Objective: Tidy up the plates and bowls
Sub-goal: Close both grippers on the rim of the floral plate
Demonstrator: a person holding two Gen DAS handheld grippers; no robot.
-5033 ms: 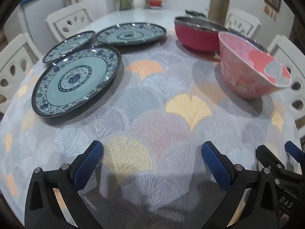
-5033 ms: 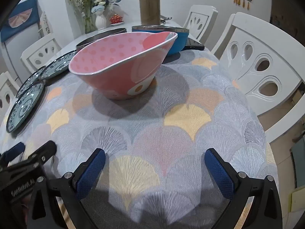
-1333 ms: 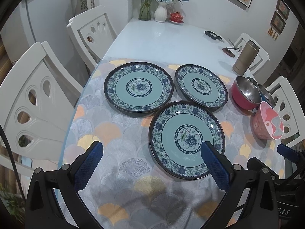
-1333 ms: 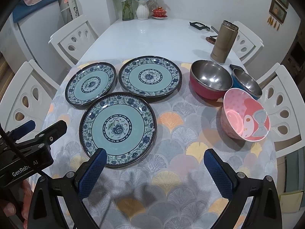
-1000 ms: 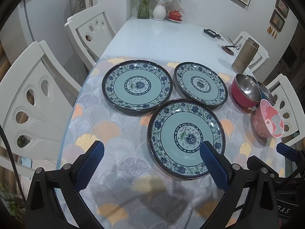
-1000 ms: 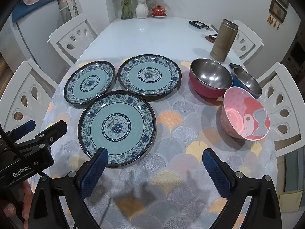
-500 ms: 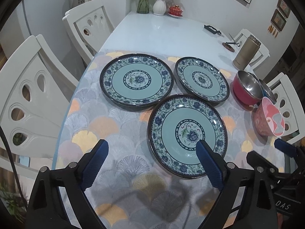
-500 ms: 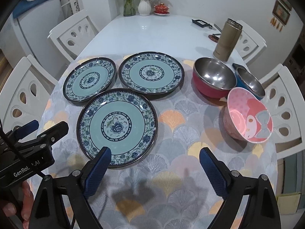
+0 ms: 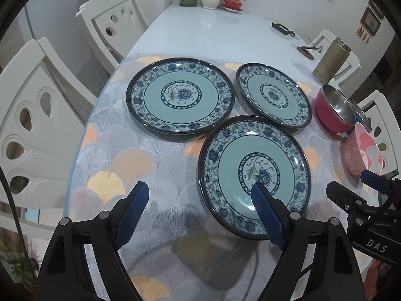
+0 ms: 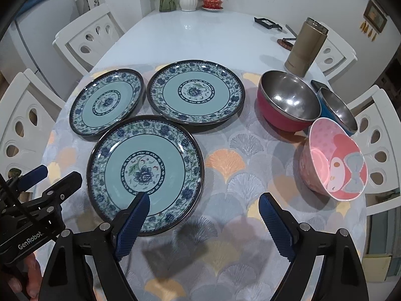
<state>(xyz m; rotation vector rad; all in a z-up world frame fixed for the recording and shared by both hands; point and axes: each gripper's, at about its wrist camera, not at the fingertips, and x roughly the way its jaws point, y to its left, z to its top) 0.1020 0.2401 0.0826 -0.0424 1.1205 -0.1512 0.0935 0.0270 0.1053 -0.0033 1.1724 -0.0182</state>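
My left gripper point(image 9: 200, 200) gapes, right gripper point(image 10: 204, 207) too | round glazed blue-floral plate point(image 10: 145, 173) at 11 o'clock | glossy pink bowl point(image 10: 334, 160) at 2, empty

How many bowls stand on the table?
3: a red bowl beside the plates, a blue bowl behind it on its right, and a pink bowl nearest the camera.

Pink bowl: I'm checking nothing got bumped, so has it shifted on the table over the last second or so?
No. The pink bowl remains just in front of the red bowl and blue bowl, over the same fan patterns; only the camera moved.
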